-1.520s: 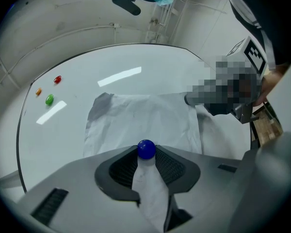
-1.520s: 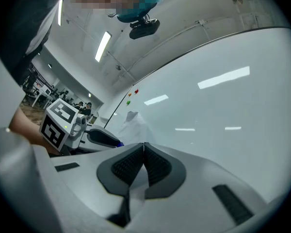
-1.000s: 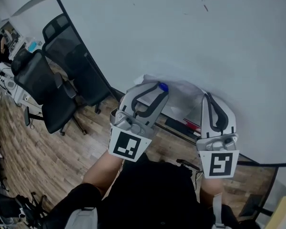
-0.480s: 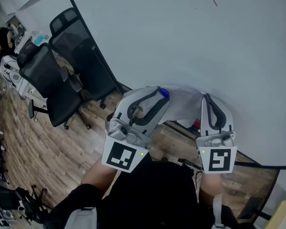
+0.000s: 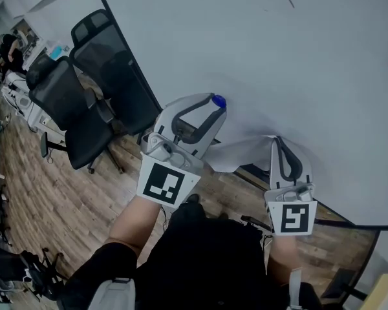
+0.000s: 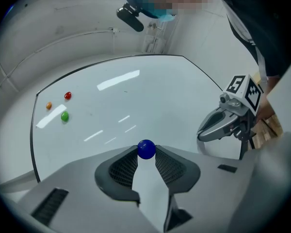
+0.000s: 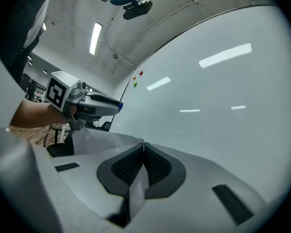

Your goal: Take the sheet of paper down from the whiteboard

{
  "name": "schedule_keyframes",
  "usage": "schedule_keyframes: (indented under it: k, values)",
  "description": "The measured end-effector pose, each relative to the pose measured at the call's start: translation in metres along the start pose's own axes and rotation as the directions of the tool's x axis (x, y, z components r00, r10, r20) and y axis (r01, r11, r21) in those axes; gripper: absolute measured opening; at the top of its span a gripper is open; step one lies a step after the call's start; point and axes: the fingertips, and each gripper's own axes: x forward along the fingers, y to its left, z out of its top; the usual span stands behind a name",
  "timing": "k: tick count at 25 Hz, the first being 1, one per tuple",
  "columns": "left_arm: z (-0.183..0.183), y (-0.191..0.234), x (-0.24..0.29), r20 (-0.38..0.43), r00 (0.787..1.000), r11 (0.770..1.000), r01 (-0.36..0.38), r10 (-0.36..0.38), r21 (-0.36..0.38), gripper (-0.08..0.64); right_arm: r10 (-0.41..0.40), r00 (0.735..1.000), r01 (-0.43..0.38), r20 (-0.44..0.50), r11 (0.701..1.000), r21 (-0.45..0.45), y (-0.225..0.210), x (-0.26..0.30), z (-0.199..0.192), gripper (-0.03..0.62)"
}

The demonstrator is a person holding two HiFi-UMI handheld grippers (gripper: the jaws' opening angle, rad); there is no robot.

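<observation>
My left gripper [image 5: 215, 106] is shut on a round blue magnet [image 5: 218, 101], held just off the whiteboard [image 5: 291, 63]. In the left gripper view the blue magnet [image 6: 146, 149] sits pinched at the tips of my left gripper [image 6: 146, 153]. Lower and to the right, my right gripper [image 5: 276, 141] is shut on a corner of the white sheet of paper [image 5: 236, 152]. The sheet curls leftward, free of the board. In the right gripper view the paper [image 7: 94, 142] spreads left from my shut right gripper [image 7: 143, 147], toward my left gripper [image 7: 94, 106].
Red [image 6: 68, 95], orange [image 6: 49, 105] and green [image 6: 64, 116] magnets stick to the whiteboard at its upper left. Black office chairs [image 5: 84, 95] stand on the wood floor left of the board's dark edge [image 5: 116, 50]. More desks and chairs lie beyond, at far left.
My left gripper has lifted up the board with the blue magnet, off the paper. My right gripper has sunk with the paper, which now hangs loose from it.
</observation>
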Motion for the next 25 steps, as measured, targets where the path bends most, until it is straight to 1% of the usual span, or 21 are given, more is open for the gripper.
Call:
schedule_keyframes:
  k: [5, 11, 15, 21, 25]
  values:
    - [-0.007, 0.015, 0.021, -0.035, 0.999, 0.999, 0.002, 0.0, 0.05, 0.126, -0.001, 1.0, 0.001, -0.019, 1.0, 0.013, 0.004, -0.01, -0.009, 0.018]
    - [-0.016, 0.021, 0.04, -0.061, 0.998, 0.998, -0.003, 0.006, 0.057, 0.126, 0.016, 0.998, -0.014, -0.061, 0.999, 0.034, 0.012, -0.019, -0.024, 0.018]
    - [-0.02, 0.024, 0.047, -0.076, 0.997, 0.997, -0.007, 0.013, 0.075, 0.126, 0.017, 0.998, -0.015, -0.063, 0.999, 0.038, 0.012, -0.024, -0.026, 0.018]
    - [-0.023, 0.024, 0.056, -0.082, 0.997, 0.998, -0.002, 0.007, 0.066, 0.126, 0.023, 0.997, -0.02, -0.071, 0.998, 0.051, 0.01, -0.026, -0.03, 0.018]
    - [-0.023, 0.023, 0.059, -0.074, 0.997, 0.999, -0.005, 0.009, 0.054, 0.126, 0.044, 0.994, -0.043, -0.099, 0.999, 0.012, 0.007, -0.031, -0.038, 0.018]
